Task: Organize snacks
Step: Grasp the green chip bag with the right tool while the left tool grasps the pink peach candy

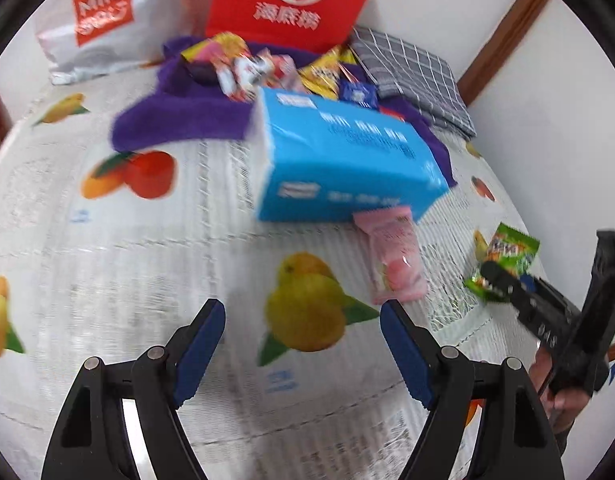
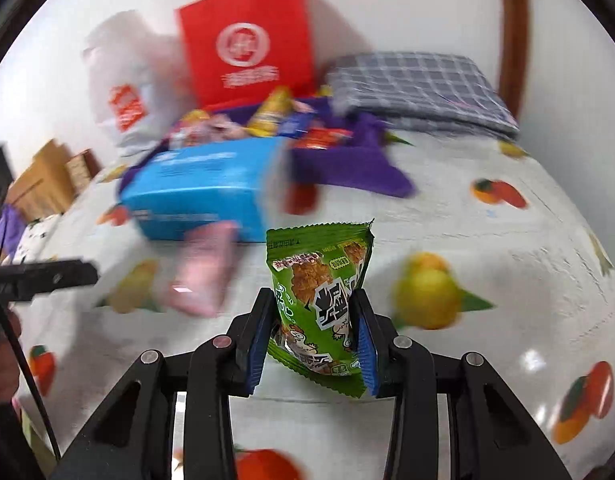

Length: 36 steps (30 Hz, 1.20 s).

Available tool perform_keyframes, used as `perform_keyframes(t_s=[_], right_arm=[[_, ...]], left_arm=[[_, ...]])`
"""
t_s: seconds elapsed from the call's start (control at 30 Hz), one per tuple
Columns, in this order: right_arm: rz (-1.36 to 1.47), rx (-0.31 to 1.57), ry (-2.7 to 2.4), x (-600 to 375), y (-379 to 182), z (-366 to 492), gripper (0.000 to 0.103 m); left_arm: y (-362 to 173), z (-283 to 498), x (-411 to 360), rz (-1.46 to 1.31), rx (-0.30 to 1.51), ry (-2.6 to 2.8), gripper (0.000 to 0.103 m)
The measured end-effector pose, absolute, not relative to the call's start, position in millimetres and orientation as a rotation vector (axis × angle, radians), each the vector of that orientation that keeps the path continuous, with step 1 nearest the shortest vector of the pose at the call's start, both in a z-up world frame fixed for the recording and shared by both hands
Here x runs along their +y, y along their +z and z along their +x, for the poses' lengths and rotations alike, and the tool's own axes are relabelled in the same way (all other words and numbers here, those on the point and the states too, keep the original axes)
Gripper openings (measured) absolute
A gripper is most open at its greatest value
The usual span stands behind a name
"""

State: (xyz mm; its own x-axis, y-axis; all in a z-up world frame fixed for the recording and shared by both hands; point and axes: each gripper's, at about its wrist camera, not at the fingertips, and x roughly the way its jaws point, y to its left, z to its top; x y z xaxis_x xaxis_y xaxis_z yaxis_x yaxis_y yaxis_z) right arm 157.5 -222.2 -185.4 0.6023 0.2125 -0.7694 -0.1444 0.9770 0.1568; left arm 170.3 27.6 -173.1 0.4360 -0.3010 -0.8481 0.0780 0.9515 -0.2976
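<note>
The right gripper (image 2: 313, 334) is clenched on a green snack packet (image 2: 321, 292), its 2 blue pads pressing the packet's lower sides, held upright just above the fruit-print tabletop (image 2: 507, 240). The left gripper (image 1: 301, 344) is released, jaws spread over a printed yellow fruit with nothing between them. A pink snack packet (image 1: 395, 264) lies with its far end touching the blue tissue box (image 1: 339, 160); more snacks (image 1: 259, 68) sit heaped on a purple cloth (image 1: 179, 120) at the far side

I see a worktop (image 1: 107, 248) under a white fruit-print cover. On it lie a blue box (image 1: 339, 160) with a pink packet (image 1: 395, 264) at its near edge, a purple cloth (image 1: 179, 116) farther off, and a folded checked cloth (image 1: 415, 76) far right.
</note>
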Motion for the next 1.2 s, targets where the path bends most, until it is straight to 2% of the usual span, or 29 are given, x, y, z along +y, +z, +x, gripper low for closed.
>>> perform_keyframes(t_s=[0.37,0.6,0.83,0.9,0.93,1.0,1.03,1.07,1.2], right_arm=[[0.124,0.897,0.237,-246.8,-201.2,174.9,0.040],[0.212,0.920,0.270,-256.8,-205.8,179.0,0.042],[0.242,0.934,0.283,-258.9,-209.4,181.8,0.044],[0.253,0.937,0.287,-260.1,-208.9,183.2,0.044],[0.255,0.938,0.285,-260.1,-208.8,183.7,0.044],[0.250,0.938,0.280,-259.1,-209.0,183.7,0.044],[0.246,0.938,0.279,-258.7,-209.2,183.4,0.044],[0.245,0.939,0.278,-258.5,-209.7,183.4,0.044],[0.243,0.943,0.276,-258.3,-208.4,184.5,0.044]], left_arm=[[-181.8,180.4,-14.5,-0.170,1.075,-0.246,0.078],[-185.4,197.1,-29.1,-0.269,1.052,-0.284,0.079],[-190.3,208.2,-73.7,-0.086,1.032,-0.213,0.078],[-193.0,206.7,-86.5,0.028,1.016,-0.175,0.074],[-194.3,205.3,-91.6,0.085,1.005,-0.151,0.069],[-192.8,202.2,-90.9,0.083,0.983,-0.158,0.053],[-191.5,201.5,-87.2,0.082,0.977,-0.147,0.042],[-190.1,201.2,-82.2,0.073,0.976,-0.146,0.039],[-186.9,195.4,-55.5,0.000,0.993,-0.172,0.036]])
